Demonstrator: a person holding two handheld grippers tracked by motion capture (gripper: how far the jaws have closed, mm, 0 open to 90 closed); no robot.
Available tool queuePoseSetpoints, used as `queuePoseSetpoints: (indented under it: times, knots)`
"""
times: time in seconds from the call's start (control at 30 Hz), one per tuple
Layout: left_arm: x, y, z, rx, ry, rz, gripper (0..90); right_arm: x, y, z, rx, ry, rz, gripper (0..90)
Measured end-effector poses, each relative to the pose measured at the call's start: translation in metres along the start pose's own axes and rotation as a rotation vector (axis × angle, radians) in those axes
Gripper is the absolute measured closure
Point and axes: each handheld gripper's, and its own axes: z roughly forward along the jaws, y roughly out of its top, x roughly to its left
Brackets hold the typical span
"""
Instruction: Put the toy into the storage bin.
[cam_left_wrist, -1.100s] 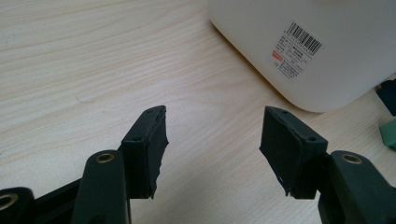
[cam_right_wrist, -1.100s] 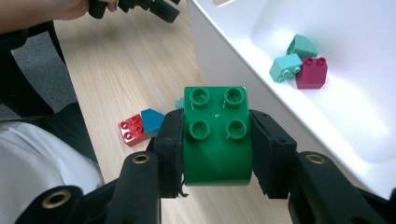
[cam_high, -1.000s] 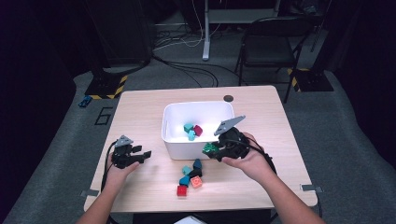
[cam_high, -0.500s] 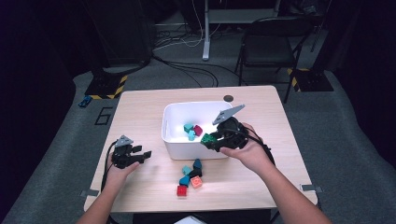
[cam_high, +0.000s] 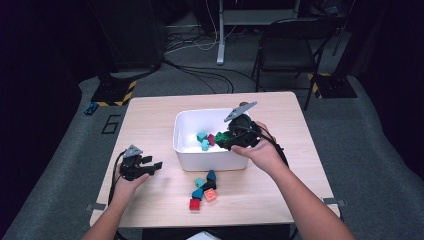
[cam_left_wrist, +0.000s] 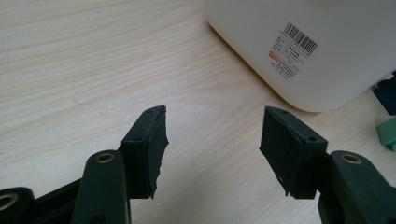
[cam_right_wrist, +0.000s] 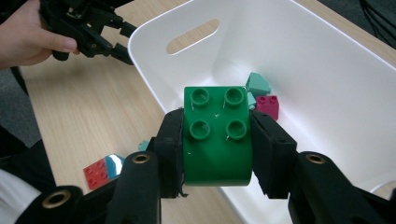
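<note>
— Since a second ago, our right gripper (cam_high: 223, 140) has carried the green block (cam_right_wrist: 216, 135) from beside the white bin (cam_high: 186, 157) up over the bin's near rim. Our left gripper (cam_high: 152, 165) has stayed where it was on the table (cam_high: 150, 117).

— And what do we hold now?

— Our right jaws are clamped on the green block, one pad on each flat side, studs facing the gripper's camera. Straight ahead of the jaws and below the block lies the inside of the bin, with a teal block (cam_right_wrist: 258, 84) and a dark pink block (cam_right_wrist: 267, 106) resting on its floor just beyond the green one.

— How about our left side?

— Those jaws stand apart with nothing between them, only bare table wood. Ahead of them and to their right sits the bin's outer wall with a barcode label (cam_left_wrist: 293, 50). At the far right edge of that view we catch the corner of a green piece (cam_left_wrist: 387, 133) lying on the table.

— Anything left outside the bin?

— Yes, behind our right gripper, on the near side of the bin, a small cluster of loose blocks (cam_high: 204, 187) lies on the table, a red block (cam_high: 195, 203) nearest to us. Our left gripper sits well apart from that cluster.
</note>
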Motion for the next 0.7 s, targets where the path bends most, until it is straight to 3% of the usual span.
queuePoseSetpoints:
  times: [0.3, 0.7]
  knots:
    - [0.0, 0.0, 0.0, 0.0, -0.002, 0.002, 40.4, -0.011, 0.011, 0.017, 0.003, -0.025, 0.006, 58.4]
    - [0.0, 0.0, 0.0, -0.001, -0.006, 0.002, 40.5, -0.015, 0.029, 0.048, 0.005, -0.033, -0.001, 58.3]
